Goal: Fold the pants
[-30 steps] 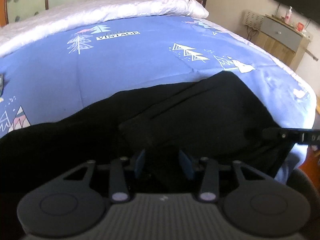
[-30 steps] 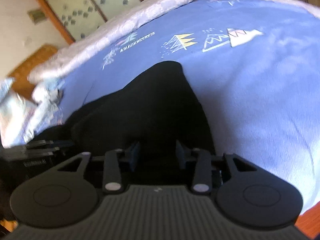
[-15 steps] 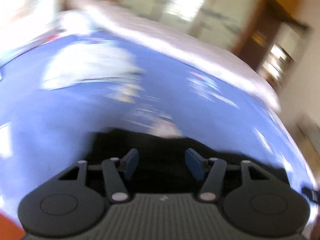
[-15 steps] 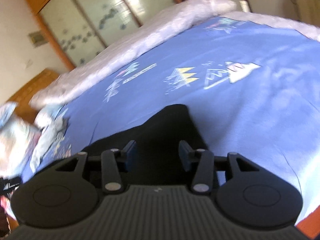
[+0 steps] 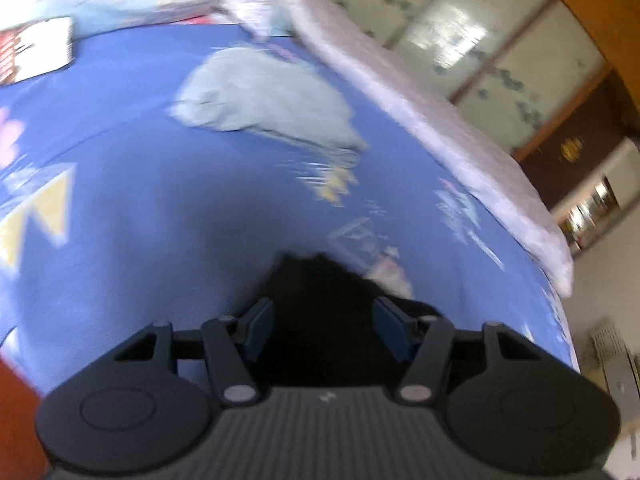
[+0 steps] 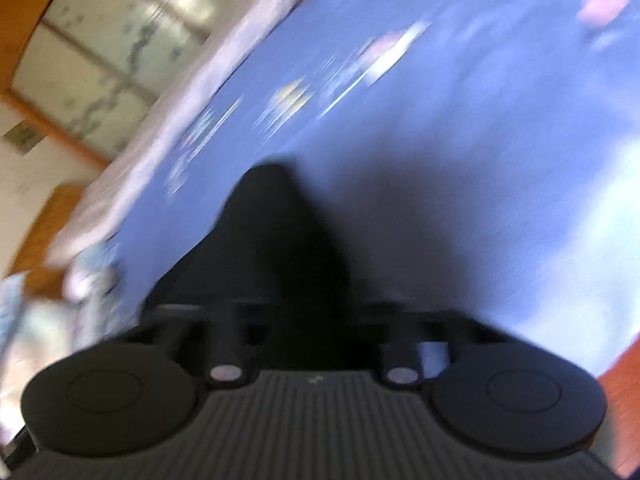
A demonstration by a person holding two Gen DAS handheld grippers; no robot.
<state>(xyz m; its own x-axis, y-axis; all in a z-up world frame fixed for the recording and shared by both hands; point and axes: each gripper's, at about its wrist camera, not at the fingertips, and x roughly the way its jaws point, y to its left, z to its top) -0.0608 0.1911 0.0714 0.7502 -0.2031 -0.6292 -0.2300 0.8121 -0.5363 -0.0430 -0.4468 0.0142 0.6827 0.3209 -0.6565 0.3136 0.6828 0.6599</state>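
Note:
The black pants (image 5: 320, 320) lie on the blue printed bedspread (image 5: 140, 200). In the left wrist view my left gripper (image 5: 324, 330) has its blue-padded fingers (image 5: 258, 330) spread wide, with black fabric lying between them, not pinched. In the right wrist view the pants (image 6: 272, 240) rise in a dark peak in front of my right gripper (image 6: 312, 320). That view is blurred and the fingertips are lost in the black cloth, so I cannot tell how its jaws stand.
A light blue garment (image 5: 272, 96) lies further up the bed. A book or box (image 5: 36, 50) sits at the far left. A pale quilt (image 5: 420, 120) runs along the far side before glass wardrobe doors (image 5: 500, 40). The bed's wooden edge (image 6: 624, 412) shows lower right.
Both grippers have swung quickly across the bed, the left toward the bed's left side. Less of the pants shows in both views. The left jaws stand wider than a second ago.

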